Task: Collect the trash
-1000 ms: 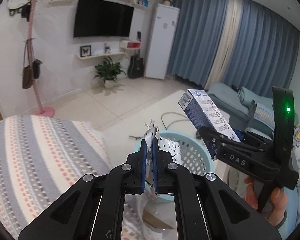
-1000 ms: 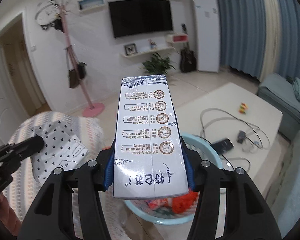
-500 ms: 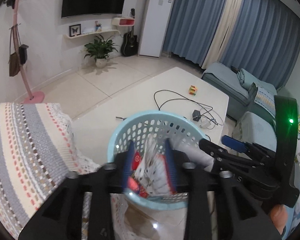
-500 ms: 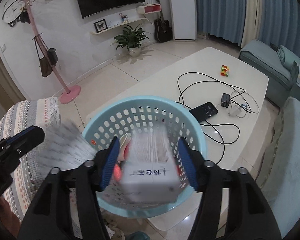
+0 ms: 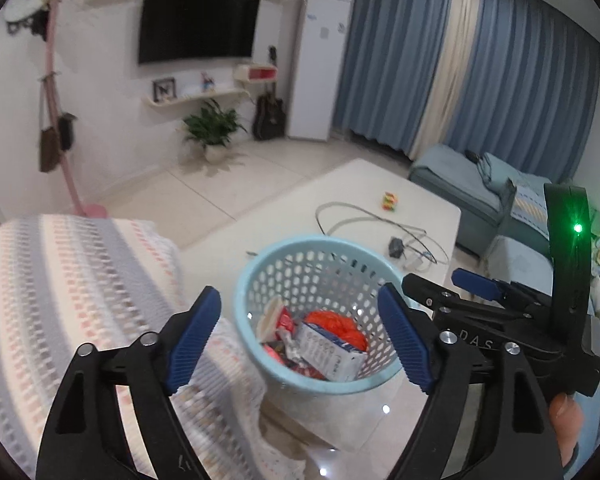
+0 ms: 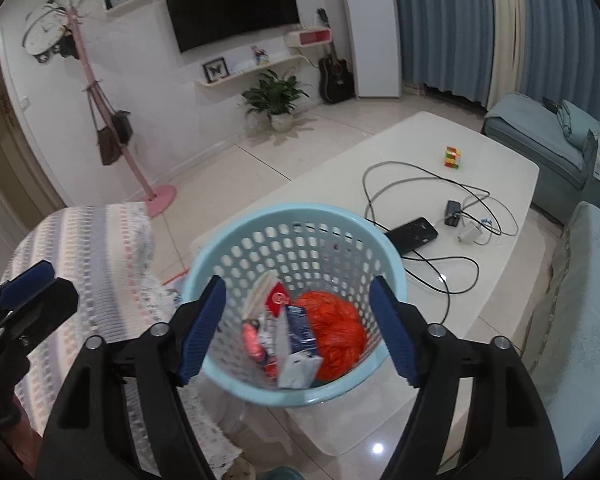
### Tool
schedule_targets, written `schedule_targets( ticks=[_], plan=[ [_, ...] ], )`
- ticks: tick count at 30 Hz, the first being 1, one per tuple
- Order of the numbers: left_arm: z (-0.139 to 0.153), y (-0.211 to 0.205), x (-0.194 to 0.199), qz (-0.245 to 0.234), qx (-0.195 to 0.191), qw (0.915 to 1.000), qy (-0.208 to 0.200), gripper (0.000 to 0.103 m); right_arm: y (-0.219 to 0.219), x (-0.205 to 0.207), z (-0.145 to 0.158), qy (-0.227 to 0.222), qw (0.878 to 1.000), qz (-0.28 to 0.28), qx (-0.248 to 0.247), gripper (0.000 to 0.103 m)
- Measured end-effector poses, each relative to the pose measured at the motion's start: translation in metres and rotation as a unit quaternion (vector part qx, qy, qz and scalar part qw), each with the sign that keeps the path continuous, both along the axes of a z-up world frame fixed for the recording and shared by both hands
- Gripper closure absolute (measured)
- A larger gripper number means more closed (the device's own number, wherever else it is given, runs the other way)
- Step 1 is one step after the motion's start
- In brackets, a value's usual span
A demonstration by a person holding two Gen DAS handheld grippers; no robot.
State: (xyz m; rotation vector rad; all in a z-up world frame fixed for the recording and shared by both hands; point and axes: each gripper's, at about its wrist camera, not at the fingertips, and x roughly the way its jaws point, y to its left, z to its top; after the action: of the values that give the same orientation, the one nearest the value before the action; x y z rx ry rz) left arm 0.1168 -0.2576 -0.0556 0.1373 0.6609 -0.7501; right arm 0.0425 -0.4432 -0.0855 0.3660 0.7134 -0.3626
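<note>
A light blue perforated basket (image 5: 256, 276) (image 6: 204, 256) stands on the near corner of a white table. Inside lie a white and blue carton (image 5: 332, 354) (image 6: 296, 336), an orange-red bag (image 5: 336, 322) (image 6: 336, 328) and small wrappers. My left gripper (image 5: 302, 338) hovers just above the basket, its jaws opening wide with nothing between them. My right gripper (image 6: 298, 320) hangs over the basket too, jaws also opening and empty; it shows at the right in the left wrist view (image 5: 432, 284). The left gripper's fingertip (image 6: 28, 284) shows at the left of the right wrist view.
The white table (image 6: 500, 168) carries tangled cables (image 6: 420, 184), a black phone (image 6: 414, 234), chargers and a colourful cube (image 6: 453, 157). A striped cloth-covered seat (image 5: 68, 280) lies left of the basket, blue sofas (image 6: 540, 136) to the right. A pink coat stand (image 6: 112, 120) is behind.
Both grippers dipped over the basket and spread their jaws; the carton left the right gripper and the dotted paper left the left one, and both now lie in the basket.
</note>
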Motion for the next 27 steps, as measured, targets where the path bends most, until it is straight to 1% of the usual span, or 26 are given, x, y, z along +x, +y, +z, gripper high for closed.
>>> schedule_targets(
  ticks=[5, 8, 11, 15, 19, 21, 24, 27],
  plan=[
    [0.024, 0.044, -0.028, 0.043, -0.021, 0.9985, -0.025, 0.021, 0.032, -0.019, 0.025, -0.033, 0.999, 0.024, -0.009, 0.028],
    [0.034, 0.068, -0.044, 0.073, -0.037, 0.9959, -0.038, 0.018, 0.05, -0.028, 0.037, -0.044, 0.998, 0.034, -0.02, 0.028],
    [0.039, 0.088, -0.06, 0.097, -0.047, 0.9932, -0.044, 0.017, 0.068, -0.039, 0.052, -0.055, 0.997, 0.036, -0.052, 0.028],
    [0.039, 0.106, -0.081, 0.127, -0.045, 0.9891, -0.059, 0.017, 0.094, -0.053, 0.068, -0.078, 0.993, 0.04, -0.083, 0.028],
    [0.037, 0.12, -0.096, 0.163, -0.06, 0.9829, -0.063, 0.015, 0.116, -0.064, 0.074, -0.094, 0.989, 0.041, -0.111, 0.028],
    [0.036, 0.125, -0.101, 0.176, -0.054, 0.9799, -0.076, 0.015, 0.126, -0.067, 0.073, -0.1, 0.986, 0.038, -0.124, 0.028],
    [0.035, 0.128, -0.109, 0.193, -0.039, 0.975, -0.102, 0.015, 0.132, -0.069, 0.072, -0.103, 0.986, 0.041, -0.124, 0.028],
    [0.039, 0.131, -0.114, 0.197, -0.044, 0.9736, -0.107, 0.015, 0.137, -0.07, 0.071, -0.103, 0.987, 0.044, -0.119, 0.028]
  ],
)
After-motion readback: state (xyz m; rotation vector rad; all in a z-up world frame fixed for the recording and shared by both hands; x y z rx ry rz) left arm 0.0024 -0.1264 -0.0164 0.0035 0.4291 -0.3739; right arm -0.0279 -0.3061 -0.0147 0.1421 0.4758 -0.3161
